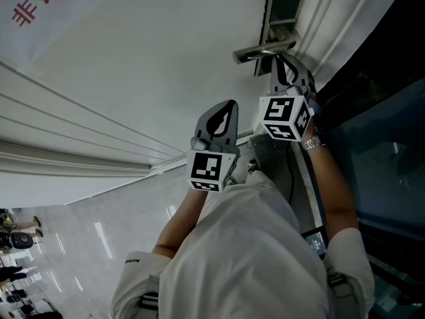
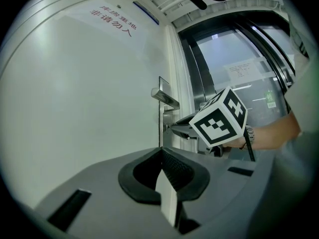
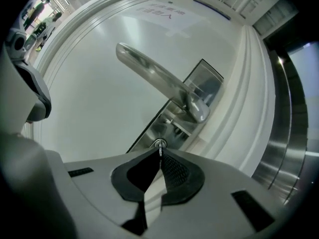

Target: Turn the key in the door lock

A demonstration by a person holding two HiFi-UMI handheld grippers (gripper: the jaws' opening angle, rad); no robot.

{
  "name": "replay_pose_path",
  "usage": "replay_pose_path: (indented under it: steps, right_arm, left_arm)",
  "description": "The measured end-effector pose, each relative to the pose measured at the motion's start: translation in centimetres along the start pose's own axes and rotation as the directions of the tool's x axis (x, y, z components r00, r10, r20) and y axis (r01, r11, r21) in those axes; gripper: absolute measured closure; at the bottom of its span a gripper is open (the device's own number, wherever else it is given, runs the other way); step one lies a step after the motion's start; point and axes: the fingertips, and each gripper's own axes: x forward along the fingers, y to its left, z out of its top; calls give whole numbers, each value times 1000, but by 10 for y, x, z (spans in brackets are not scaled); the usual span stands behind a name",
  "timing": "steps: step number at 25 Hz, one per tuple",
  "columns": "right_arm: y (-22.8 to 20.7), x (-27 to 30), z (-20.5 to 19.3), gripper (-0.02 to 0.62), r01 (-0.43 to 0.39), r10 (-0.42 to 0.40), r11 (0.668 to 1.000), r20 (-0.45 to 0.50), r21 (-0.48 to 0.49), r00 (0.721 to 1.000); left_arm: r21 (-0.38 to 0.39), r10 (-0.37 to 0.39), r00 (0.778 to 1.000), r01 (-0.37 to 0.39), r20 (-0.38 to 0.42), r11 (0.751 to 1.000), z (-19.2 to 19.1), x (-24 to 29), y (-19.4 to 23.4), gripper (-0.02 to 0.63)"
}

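While the right tool [image 3: 159,152] is pinched shut on the head of the key [image 3: 159,144], we judge the step in hand to be the turn itself. The key sits in the keyhole of the metal lock plate [image 3: 207,81], just below the handle [image 3: 159,81], near the edge of the door [image 3: 89,113] that meets the frame.

To do it well, we should roll the wrist about the key's own line, neither pushing sideways nor pulling back, so the key does not bend or slide out of the keyhole. The hold is only at the very tips, on a thin bit of metal, so the pinch must be firm; a slip could leave the key part-turned. We should also stay clear of the handle above.

The left tool [image 2: 161,153] hangs well apart from the lock, its jaws together with nothing between them. We judge it has no work here.

We count one door, one handle, one lock plate, one key, two tools, and one paper sign [image 2: 112,21] with red print high on the door.
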Motion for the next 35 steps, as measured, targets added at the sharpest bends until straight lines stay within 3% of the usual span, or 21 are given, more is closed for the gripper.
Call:
replay_pose_path:
  steps: [9,13,15,21,30,33,35]
  right_arm:
    - [-1,0,0,584,-43,42,981,11,188,999]
    - [-1,1,-1,584,-108,104,915,31,389,994]
    - [-2,2,-3,584,-135,131,866,41,482,990]
    - [-3,2,-5,586,-217,215,610,104,762,971]
    - [-5,2,-8,586,-250,250,231,190,940,949]
    - [-5,2,-9,586,-246,252,71,221,967,942]
    - [-5,3,-9,586,-238,249,-66,246,969,937]
  left_arm:
    - [3,6,1000,-6,-4,1000,-1,-4,2,597]
    - [2,12,1000,-12,-3,1000,-1,-5,3,597]
    - [2,15,1000,-15,-4,1000,-1,-5,4,598]
    - [2,23,1000,-23,-6,1000,-2,-7,6,598]
    - [-1,28,1000,-28,-3,1000,-2,-8,8,598]
    - [-2,28,1000,-28,-1,1000,-1,-7,8,597]
    - [-1,27,1000,-27,1,1000,0,-6,8,598]
